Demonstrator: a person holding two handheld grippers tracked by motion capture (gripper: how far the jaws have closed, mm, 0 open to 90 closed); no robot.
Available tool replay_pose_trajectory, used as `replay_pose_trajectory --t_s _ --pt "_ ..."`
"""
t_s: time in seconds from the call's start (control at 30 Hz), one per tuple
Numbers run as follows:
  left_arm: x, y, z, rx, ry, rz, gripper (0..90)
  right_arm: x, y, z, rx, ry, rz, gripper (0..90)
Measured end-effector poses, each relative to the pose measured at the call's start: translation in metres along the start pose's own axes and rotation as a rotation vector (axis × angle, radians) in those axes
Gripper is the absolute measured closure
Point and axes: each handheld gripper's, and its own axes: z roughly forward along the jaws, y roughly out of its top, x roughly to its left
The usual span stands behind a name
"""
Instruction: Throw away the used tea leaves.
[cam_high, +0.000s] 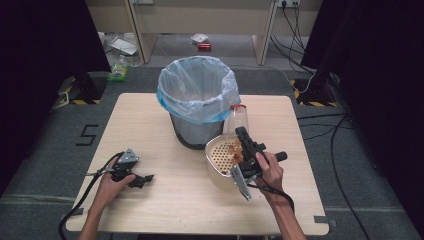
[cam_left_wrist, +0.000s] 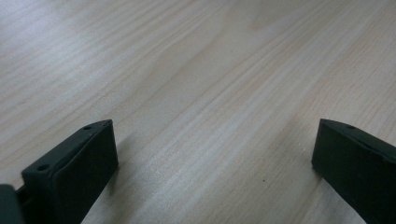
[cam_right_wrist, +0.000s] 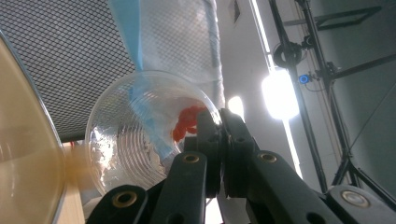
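The right gripper (cam_high: 248, 150) is gripping the cup's (cam_right_wrist: 140, 135) wall beside the bin (cam_high: 197, 95) — emptying probably not done; the left gripper (cam_high: 131, 172) is resting spread wide on the table (cam_high: 175, 200).

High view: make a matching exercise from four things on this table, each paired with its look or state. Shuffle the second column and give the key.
Things:
1. left claw
2. bin
3. basket
4. cup

States:
A. clear, with red at the top
B. open, low over bare wood
C. lined with a pale blue bag
D. beige, full of holes, tipped on its side

Pairs: 1-B, 2-C, 3-D, 4-A
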Motion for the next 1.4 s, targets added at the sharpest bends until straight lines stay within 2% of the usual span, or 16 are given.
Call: replay_pose_trajectory --t_s 0.13,0.37,0.4,0.43,0.47,0.57,0.6,0.63,0.67,0.7,0.73,0.9,1.03,1.1,1.13,1.4 --pt "0.000 0.000 0.000 0.000 0.001 0.001 0.0 -0.006 -0.004 -0.001 0.024 -0.001 0.055 87.9" --pt "0.000 0.000 0.000 0.000 0.000 0.000 0.0 -0.020 -0.020 0.002 0.107 0.091 0.308 87.8" --pt "0.000 0.000 0.000 0.000 0.000 0.000 0.0 -0.020 -0.020 0.002 0.107 0.091 0.308 87.8" --pt "0.000 0.000 0.000 0.000 0.000 0.000 0.0 -0.021 -0.023 0.003 0.125 0.112 0.351 87.7" --pt "0.000 0.000 0.000 0.000 0.000 0.000 0.0 -0.024 -0.030 0.004 0.164 0.136 0.447 87.7" --pt "0.000 0.000 0.000 0.000 0.000 0.000 0.0 -0.027 -0.041 0.007 0.216 0.179 0.578 87.7" --pt "0.000 0.000 0.000 -0.001 0.000 0.000 0.0 -0.028 -0.045 0.008 0.231 0.202 0.620 87.6" --pt "0.000 0.000 0.000 -0.001 0.000 0.000 0.0 -0.028 -0.045 0.008 0.231 0.202 0.620 87.6" --pt "0.000 0.000 0.000 0.000 0.000 0.000 0.0 -0.027 -0.052 0.011 0.256 0.217 0.687 87.7" --pt "0.000 0.000 0.000 0.000 0.000 0.000 0.0 -0.027 -0.052 0.011 0.256 0.217 0.687 87.7" --pt "0.000 0.000 0.000 -0.001 0.000 0.000 0.0 -0.026 -0.058 0.014 0.281 0.240 0.745 87.6" --pt "0.000 0.000 0.000 -0.001 -0.001 0.000 0.0 -0.025 -0.069 0.018 0.319 0.258 0.818 87.6" --pt "0.000 0.000 0.000 0.000 0.000 0.000 0.0 -0.027 -0.084 0.025 0.365 0.302 0.944 87.6" --pt "0.000 0.000 0.000 0.000 -0.001 0.000 0.0 -0.028 -0.088 0.027 0.368 0.302 0.967 87.6" --pt "0.000 0.000 0.000 0.000 -0.001 0.000 0.0 -0.030 -0.094 0.031 0.389 0.326 1.020 87.6" --pt "0.000 0.000 0.000 0.001 -0.001 0.000 0.0 -0.041 -0.110 0.047 0.446 0.387 1.095 87.6"
